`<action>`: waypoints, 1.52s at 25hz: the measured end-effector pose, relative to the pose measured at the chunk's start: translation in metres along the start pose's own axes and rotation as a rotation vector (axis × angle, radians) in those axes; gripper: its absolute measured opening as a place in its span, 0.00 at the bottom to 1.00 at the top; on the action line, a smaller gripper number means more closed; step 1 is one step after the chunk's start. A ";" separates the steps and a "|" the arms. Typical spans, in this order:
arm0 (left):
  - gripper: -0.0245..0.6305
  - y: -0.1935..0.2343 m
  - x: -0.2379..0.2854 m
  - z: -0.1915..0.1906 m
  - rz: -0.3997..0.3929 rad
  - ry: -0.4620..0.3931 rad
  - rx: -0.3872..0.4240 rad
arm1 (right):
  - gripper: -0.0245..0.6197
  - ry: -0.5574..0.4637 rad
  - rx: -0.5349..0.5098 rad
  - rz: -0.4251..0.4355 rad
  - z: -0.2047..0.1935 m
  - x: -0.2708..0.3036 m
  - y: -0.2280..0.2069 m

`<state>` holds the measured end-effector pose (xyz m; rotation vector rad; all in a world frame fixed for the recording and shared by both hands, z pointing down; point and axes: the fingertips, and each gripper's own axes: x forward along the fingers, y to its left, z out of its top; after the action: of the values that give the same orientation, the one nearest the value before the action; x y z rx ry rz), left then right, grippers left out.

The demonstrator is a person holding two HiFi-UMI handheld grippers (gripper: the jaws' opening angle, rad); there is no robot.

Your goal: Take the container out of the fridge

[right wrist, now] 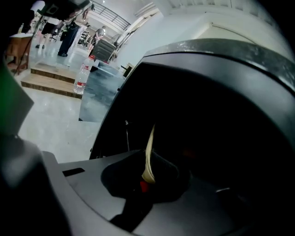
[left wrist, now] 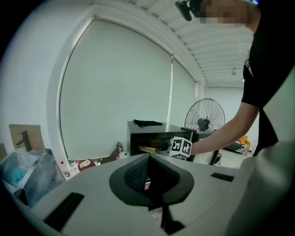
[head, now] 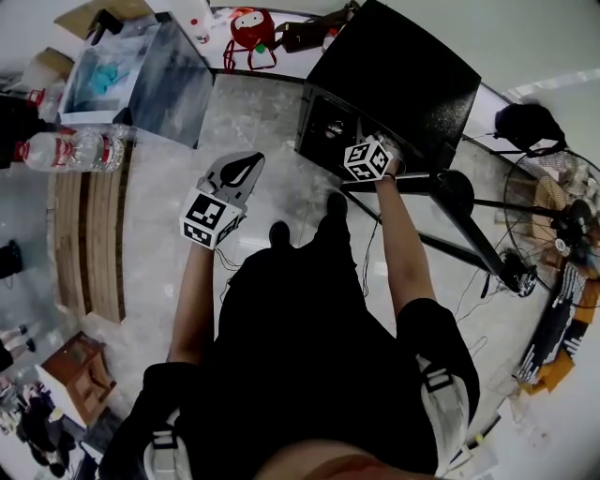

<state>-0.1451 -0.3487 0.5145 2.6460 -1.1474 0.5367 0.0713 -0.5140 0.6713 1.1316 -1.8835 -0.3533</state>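
A black mini fridge (head: 394,75) stands on the floor with its front open toward me. My right gripper (right wrist: 147,177) reaches into its dark inside (right wrist: 207,115), and the jaws are pressed on the thin cream rim of a container (right wrist: 148,152). The rest of the container is lost in the dark. From the left gripper view the same pale edge of the container (left wrist: 148,149) shows at the fridge mouth beside the right gripper's marker cube (left wrist: 181,147). My left gripper (head: 251,164) hangs in the air left of the fridge, its jaws together and empty.
A clear plastic bin (head: 141,75) and a water bottle (head: 75,148) stand at the left near wooden steps (head: 89,234). A floor fan (head: 553,206) and black stand legs (head: 469,244) lie right of the fridge. A red toy (head: 251,28) sits behind.
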 end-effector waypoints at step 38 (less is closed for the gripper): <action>0.06 -0.021 -0.015 0.003 -0.083 -0.035 0.042 | 0.06 -0.020 0.099 0.060 0.010 -0.058 0.037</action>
<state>-0.1382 -0.3256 0.5048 2.7347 -1.0414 0.5065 0.0538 -0.4483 0.6570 1.1374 -1.9662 -0.2401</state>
